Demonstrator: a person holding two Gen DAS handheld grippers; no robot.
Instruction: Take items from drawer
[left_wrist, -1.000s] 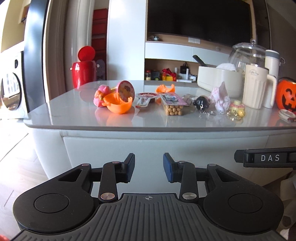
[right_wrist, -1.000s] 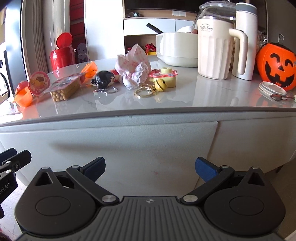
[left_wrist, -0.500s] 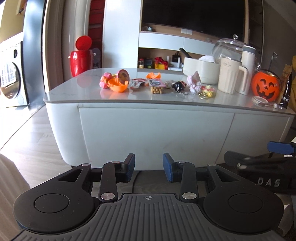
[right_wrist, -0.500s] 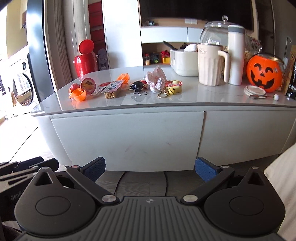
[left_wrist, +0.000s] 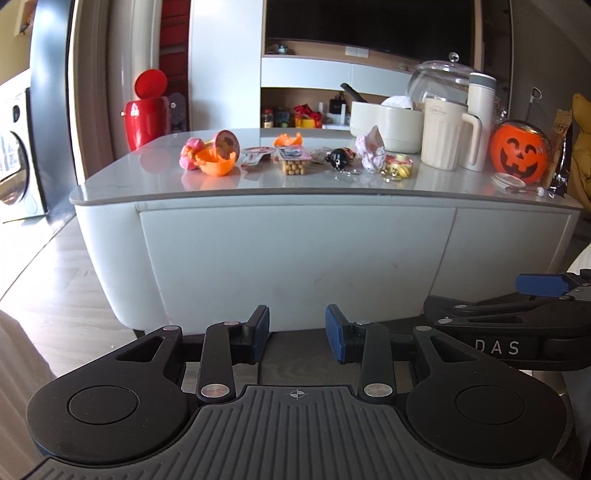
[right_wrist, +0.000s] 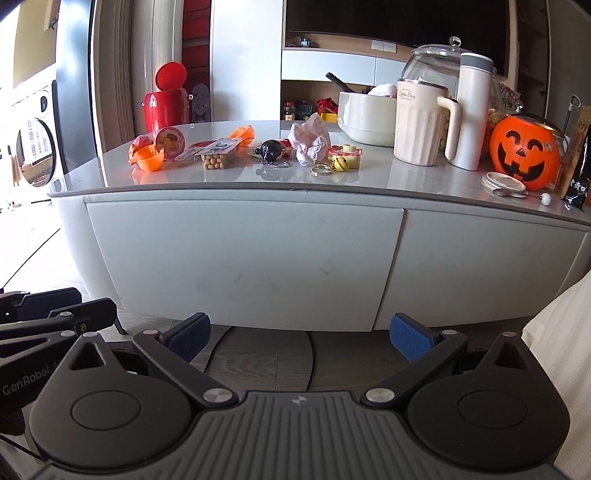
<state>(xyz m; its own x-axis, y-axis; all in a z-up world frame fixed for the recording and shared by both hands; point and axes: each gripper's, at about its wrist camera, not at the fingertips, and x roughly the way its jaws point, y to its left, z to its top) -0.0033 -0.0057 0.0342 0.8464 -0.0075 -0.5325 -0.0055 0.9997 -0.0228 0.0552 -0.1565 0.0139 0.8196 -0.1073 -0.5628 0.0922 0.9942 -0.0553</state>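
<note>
**Both hand-held grippers empty, facing the shut drawer fronts**

From my left wrist view: my left hand-held gripper (left_wrist: 297, 334) holds nothing, its blue pads a narrow gap apart; it hangs low above the wooden floor (left_wrist: 55, 295), well apart from the desk (left_wrist: 258, 184); the left drawer front (left_wrist: 295, 254) sits flush and shut, directly ahead; the items lie in a row on the desk top: an orange capsule shell (left_wrist: 216, 162) beside a pink toy (left_wrist: 190, 157), a packet of round yellow snacks (left_wrist: 294, 164), a black keychain figure (left_wrist: 340, 158), a pink cloth bundle (left_wrist: 373, 151) and a small yellow pot (left_wrist: 399, 166); further right stand a ribbed cream jug (left_wrist: 441, 136), a tall tumbler (left_wrist: 480, 122) and an orange pumpkin bucket (left_wrist: 519, 151); my right hand-held gripper (left_wrist: 539, 286) shows at the right edge, side-on.

From my right wrist view: my right hand-held gripper (right_wrist: 299, 334) is spread wide and empty, pads far apart, low over the floor and short of the desk; two drawer fronts meet at a seam ahead, the left drawer front (right_wrist: 247, 266) and the right one (right_wrist: 480, 266), both shut; a gold bell on a ring (right_wrist: 338, 164) lies just beside the yellow pot; a small lid with a spoon (right_wrist: 504, 184) rests near the pumpkin bucket; the left hand-held gripper pokes in at the left edge.
</note>
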